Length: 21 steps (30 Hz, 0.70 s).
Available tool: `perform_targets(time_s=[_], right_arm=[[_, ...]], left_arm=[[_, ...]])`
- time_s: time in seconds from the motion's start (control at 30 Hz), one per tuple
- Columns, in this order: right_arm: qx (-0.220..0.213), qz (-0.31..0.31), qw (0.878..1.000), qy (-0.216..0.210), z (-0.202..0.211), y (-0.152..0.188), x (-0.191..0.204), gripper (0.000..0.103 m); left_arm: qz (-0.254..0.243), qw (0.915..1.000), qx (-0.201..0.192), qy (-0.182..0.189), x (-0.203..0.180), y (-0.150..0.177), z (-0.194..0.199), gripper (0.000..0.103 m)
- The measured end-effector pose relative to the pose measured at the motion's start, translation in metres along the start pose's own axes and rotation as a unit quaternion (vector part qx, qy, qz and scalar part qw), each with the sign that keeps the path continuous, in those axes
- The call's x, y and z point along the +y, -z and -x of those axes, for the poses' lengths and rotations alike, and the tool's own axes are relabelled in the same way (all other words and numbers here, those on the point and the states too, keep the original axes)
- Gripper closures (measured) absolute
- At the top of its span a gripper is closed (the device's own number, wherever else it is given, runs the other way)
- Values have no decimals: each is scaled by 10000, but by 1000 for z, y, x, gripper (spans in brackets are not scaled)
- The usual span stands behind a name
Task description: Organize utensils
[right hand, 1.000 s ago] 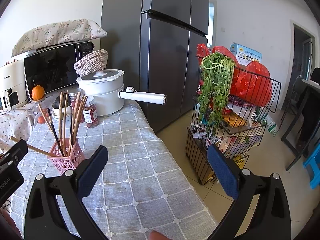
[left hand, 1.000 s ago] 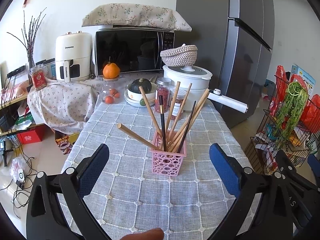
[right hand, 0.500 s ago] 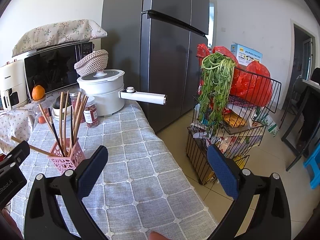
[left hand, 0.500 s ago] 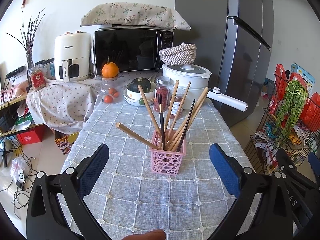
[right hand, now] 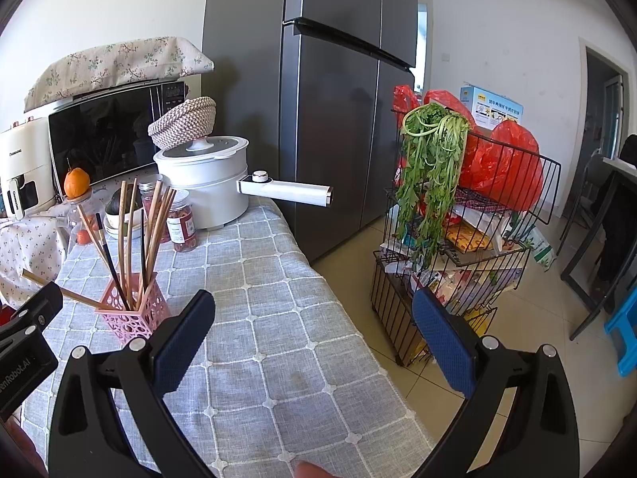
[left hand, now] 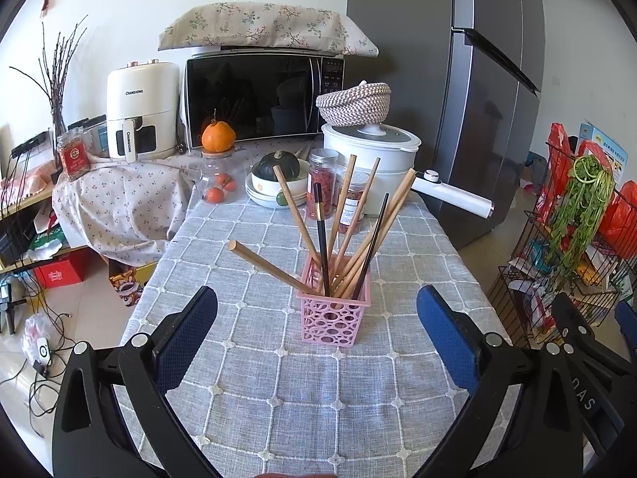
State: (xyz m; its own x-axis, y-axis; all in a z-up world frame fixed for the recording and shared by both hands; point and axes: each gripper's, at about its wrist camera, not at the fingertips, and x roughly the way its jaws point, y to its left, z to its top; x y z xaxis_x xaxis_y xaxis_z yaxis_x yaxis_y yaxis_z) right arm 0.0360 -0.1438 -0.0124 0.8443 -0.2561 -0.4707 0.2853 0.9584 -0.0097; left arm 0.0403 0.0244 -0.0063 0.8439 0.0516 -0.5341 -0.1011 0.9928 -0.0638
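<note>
A pink perforated holder stands on the grey checked tablecloth. Several wooden and two dark chopsticks stand in it, fanned out; one wooden stick leans far left. My left gripper is open and empty, just in front of the holder. My right gripper is open and empty, over the table's right edge; the holder and chopsticks lie to its left.
Behind the holder are spice jars, a bowl with a squash, a white pot with a long handle, a microwave and an air fryer. A fridge and a wire rack stand to the right.
The left wrist view has drifted slightly, so the holder sits a little lower and nearer. Both grippers stay open and empty.
</note>
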Motion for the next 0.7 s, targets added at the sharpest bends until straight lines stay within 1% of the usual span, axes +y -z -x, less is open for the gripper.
perform_targets(time_s=[0.03,0.2,0.27,0.43,0.53,0.7], right_arm=[[0,2,10000,1,0,0,0,6],[47,-1,10000,-11,-1,0,-1,6],[37,5,10000,-10,0,0,-1,6],[37,-6,10000,-4,-1,0,-2,6],[42,-10,10000,-11,-2,0,-3,6],[51,-35,10000,-4,-3,0,-4,6]], left_arm=[[3,10000,-2,5,0,0,0,7],[-103,9999,-52,24,-2,4,1,16],[-145,9999,-54,37,-3,7,2,17],[-211,9997,-50,87,-3,6,2,17],[-244,9997,-17,36,-5,2,1,11],[-263,9997,18,7,-5,1,0,10]])
